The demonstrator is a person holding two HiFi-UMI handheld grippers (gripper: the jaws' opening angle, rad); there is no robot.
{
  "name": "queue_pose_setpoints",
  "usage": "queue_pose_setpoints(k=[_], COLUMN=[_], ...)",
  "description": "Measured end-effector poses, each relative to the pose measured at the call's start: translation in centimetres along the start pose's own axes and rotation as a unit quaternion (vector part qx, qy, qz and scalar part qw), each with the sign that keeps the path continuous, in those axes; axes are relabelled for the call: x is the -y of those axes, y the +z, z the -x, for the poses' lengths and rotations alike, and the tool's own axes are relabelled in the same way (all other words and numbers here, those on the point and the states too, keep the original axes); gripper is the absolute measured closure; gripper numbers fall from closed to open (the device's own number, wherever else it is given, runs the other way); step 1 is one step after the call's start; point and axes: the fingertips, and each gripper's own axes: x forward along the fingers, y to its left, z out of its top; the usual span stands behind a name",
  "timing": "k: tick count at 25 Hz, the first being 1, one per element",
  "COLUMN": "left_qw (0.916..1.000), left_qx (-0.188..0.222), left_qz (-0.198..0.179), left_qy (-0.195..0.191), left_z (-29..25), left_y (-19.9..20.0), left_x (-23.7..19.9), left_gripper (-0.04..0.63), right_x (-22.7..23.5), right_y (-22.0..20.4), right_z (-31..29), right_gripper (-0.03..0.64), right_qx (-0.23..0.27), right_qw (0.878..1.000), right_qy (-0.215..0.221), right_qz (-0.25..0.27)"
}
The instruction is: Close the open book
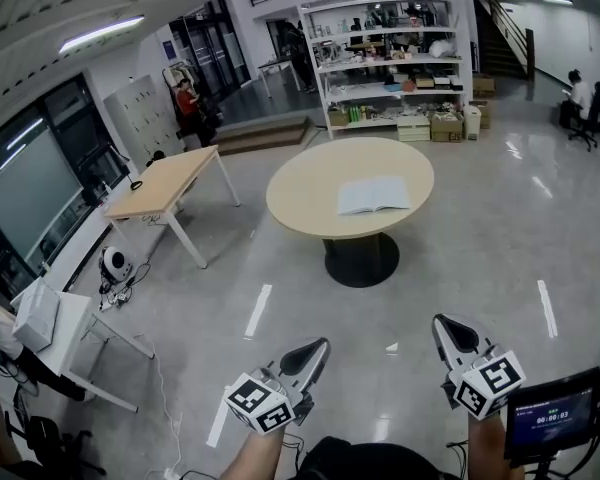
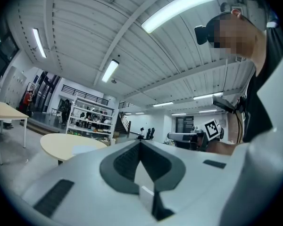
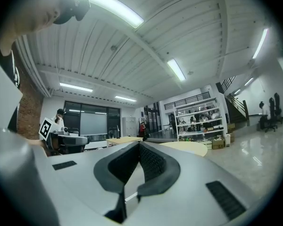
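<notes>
The open book [image 1: 373,195] lies flat with its white pages up on a round beige table [image 1: 300,193] in the middle of the hall, well ahead of both grippers. In the left gripper view the book [image 2: 87,149] shows as a pale patch on the table [image 2: 56,142]. My left gripper [image 1: 320,346] and right gripper [image 1: 442,322] are held level over the floor and point toward the table. Both are shut and hold nothing. The jaws meet at the tip in the left gripper view [image 2: 141,141] and in the right gripper view [image 3: 140,142].
A rectangular wooden table [image 1: 165,183] stands left of the round one. White shelves [image 1: 390,63] line the back wall. A person in red [image 1: 188,108] stands far left, another sits at far right [image 1: 580,93]. A white desk [image 1: 50,318] is near left, a small screen [image 1: 550,415] at lower right.
</notes>
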Motion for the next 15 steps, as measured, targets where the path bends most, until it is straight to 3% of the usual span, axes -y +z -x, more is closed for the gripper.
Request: queue_pose_setpoints(k=[8,15], left_qw=[0.9997,0.9987], left_qx=[0.0,0.014], left_qz=[0.018,0.034], left_qy=[-0.014,-0.036], left_z=[-9.1,-14.5], left_y=[-1.2,0.1], left_x=[-7.7,-19.7], left_gripper=[0.598,0.598], right_x=[7.6,10.2], right_y=[-1.6,-0.5], right_z=[-8.6,-20.4], right_gripper=[0.617,0.617], right_qx=[-0.019,-0.018], right_qw=[1.0,0.999], right_qy=[-0.017,-0.04], right_qz=[-0.004,-0.004])
